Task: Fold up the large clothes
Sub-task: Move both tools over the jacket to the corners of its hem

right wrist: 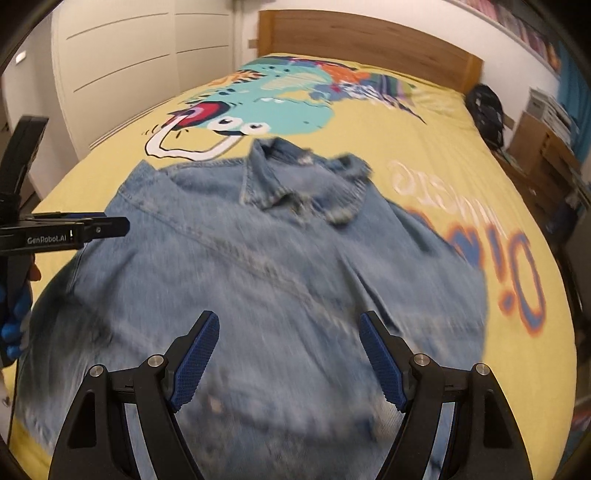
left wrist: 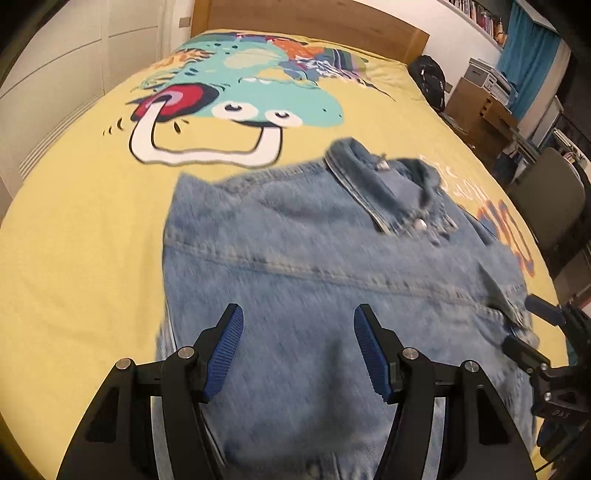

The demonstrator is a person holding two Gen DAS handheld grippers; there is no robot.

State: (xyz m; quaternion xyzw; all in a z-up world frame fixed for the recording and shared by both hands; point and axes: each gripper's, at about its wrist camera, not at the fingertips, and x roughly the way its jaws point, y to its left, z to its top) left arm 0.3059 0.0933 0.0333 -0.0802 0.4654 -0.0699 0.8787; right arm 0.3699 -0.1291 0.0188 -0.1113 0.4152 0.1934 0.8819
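Note:
A light blue denim jacket lies spread on the bed, collar toward the headboard. It also shows in the right wrist view, collar at the far end. My left gripper is open and empty, above the jacket's lower left part. My right gripper is open and empty, above its lower right part. In the left wrist view the right gripper shows at the jacket's right edge. In the right wrist view the left gripper shows at the left. Both views are blurred.
The jacket lies on a yellow bed cover with a cartoon print, and a wooden headboard stands behind. White wardrobe doors are left of the bed. A black backpack, boxes and a chair stand right of it.

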